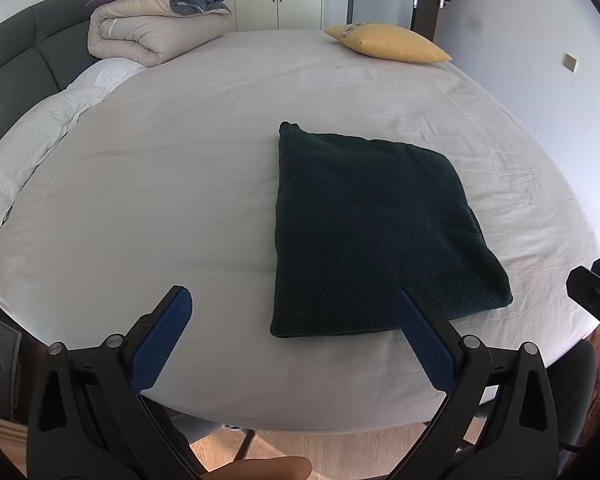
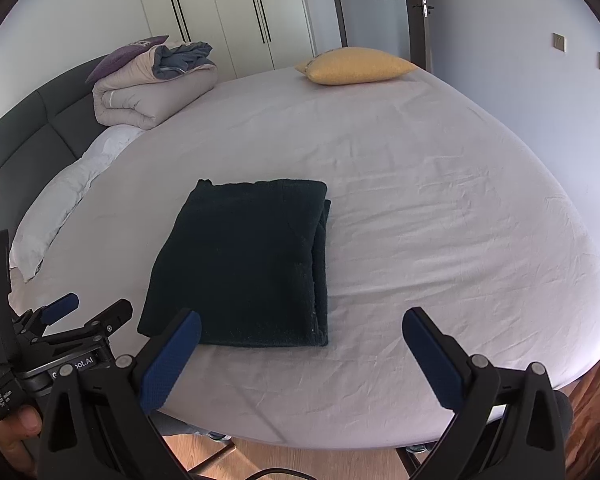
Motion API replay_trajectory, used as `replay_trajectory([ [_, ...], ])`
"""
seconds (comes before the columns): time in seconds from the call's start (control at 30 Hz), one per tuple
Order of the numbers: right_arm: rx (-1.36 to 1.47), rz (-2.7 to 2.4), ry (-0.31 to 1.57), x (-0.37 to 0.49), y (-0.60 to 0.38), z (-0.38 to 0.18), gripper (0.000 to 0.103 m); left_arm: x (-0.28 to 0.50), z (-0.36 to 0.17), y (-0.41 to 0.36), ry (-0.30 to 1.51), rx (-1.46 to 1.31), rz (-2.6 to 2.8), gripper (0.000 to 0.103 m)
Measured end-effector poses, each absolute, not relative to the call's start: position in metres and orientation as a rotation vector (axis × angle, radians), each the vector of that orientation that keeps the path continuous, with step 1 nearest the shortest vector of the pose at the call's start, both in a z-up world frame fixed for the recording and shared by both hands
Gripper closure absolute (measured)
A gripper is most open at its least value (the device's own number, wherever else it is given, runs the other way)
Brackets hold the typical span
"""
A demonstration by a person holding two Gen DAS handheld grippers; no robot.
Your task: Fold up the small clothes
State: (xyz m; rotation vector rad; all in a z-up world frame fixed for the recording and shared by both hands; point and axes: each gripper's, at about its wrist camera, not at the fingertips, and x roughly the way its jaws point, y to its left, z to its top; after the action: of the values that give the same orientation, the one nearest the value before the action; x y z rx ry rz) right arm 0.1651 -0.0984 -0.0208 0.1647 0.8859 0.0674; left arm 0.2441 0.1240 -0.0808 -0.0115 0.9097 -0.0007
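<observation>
A dark green knitted garment (image 1: 376,232) lies folded into a flat rectangle on the pale bed sheet (image 1: 180,184); the right wrist view shows the same garment (image 2: 244,268) with stacked layers along its right edge. My left gripper (image 1: 296,300) hovers open near the bed's front edge, its right finger over the garment's near edge and nothing between the pads. In its own view my right gripper (image 2: 302,320) is open and holds nothing, close to the garment's near right corner. The left gripper (image 2: 88,312) also shows at the left of the right wrist view.
A rolled beige duvet (image 1: 152,28) with a purple cushion sits at the far left by the dark headboard (image 1: 16,60). A yellow pillow (image 1: 392,42) lies at the far right. White pillows (image 1: 40,132) line the left side. Wood floor (image 2: 300,462) lies below the bed edge.
</observation>
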Motion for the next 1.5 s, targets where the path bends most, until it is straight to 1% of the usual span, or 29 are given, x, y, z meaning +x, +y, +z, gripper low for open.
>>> replay_trajectory([
  [1.5,0.174,0.071,0.925,0.171,-0.099,-0.033,0.000,0.249,-0.089,0.124,0.923,-0.022,-0.006,0.000],
])
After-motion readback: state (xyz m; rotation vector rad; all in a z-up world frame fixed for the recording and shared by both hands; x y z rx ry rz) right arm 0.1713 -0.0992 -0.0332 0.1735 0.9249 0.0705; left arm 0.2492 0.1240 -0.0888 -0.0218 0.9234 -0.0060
